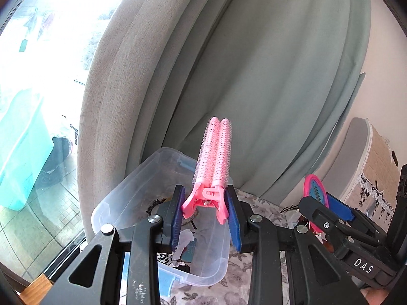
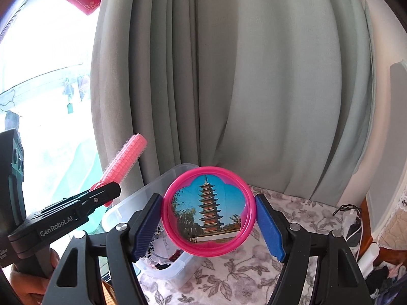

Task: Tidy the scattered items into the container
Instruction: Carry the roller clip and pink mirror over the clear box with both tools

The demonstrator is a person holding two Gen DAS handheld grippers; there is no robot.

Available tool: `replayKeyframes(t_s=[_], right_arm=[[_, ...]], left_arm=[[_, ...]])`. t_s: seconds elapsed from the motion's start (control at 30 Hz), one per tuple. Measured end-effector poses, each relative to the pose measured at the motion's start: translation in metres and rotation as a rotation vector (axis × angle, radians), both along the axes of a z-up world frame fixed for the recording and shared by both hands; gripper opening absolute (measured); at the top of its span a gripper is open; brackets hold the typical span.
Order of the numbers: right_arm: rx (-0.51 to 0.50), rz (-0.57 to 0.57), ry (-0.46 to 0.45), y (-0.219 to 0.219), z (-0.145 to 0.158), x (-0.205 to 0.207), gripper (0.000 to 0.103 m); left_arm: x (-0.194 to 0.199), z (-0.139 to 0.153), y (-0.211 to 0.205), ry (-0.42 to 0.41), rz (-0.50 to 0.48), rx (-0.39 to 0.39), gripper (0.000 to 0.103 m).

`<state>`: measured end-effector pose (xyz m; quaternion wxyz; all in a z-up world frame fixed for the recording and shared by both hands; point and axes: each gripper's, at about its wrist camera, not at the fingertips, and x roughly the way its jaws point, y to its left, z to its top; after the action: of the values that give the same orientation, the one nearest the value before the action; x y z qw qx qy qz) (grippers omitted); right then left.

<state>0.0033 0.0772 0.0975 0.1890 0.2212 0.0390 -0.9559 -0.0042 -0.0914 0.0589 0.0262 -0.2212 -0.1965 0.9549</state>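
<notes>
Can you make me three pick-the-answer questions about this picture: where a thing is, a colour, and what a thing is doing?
1. Where is the clear plastic box?
A. on the flowered tablecloth by the curtain
B. on the floor
C. on a shelf

2. What colour is the rim of the round pagoda mirror?
A. green
B. pink
C. yellow

3. What is the left gripper doing?
A. hanging empty
B. lying in the box
C. gripping the pink hair-roller clip

Answers: 1 A, the box stands on the flowered tablecloth before the curtain. 2 B, its ring is bright pink. 3 C, its fingers pinch the clip's handles.
</notes>
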Motion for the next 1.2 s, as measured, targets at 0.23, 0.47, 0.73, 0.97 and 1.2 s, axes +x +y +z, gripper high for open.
replayKeyframes(t_s=[0.23, 0.47, 0.73, 0.97, 1.2], right_arm=[[0.02, 0.029, -0.017, -0.019, -0.006, -0.011, 0.075], [0.039, 0.053, -0.051, -0.033, -0.02, -0.027, 0.075], [0.063, 0.077, -0.104, -0.049, -0.04, -0.044, 0.075], [0.077, 0.091, -0.143, -0.059, -0.057, -0.06, 0.076], [0.093, 0.102, -0.174, -0.065, -0.069, -0.074, 0.076]], left_arm=[[-0.008, -0.009, -0.012, -0.018, 0.015, 0.016, 0.033], [-0.016, -0.023, -0.024, -0.05, 0.029, 0.03, 0.033], [-0.033, -0.041, -0.03, -0.094, 0.031, 0.039, 0.033], [-0.048, -0.053, -0.033, -0.123, 0.034, 0.044, 0.033], [-0.062, -0.062, -0.034, -0.142, 0.035, 0.045, 0.033]])
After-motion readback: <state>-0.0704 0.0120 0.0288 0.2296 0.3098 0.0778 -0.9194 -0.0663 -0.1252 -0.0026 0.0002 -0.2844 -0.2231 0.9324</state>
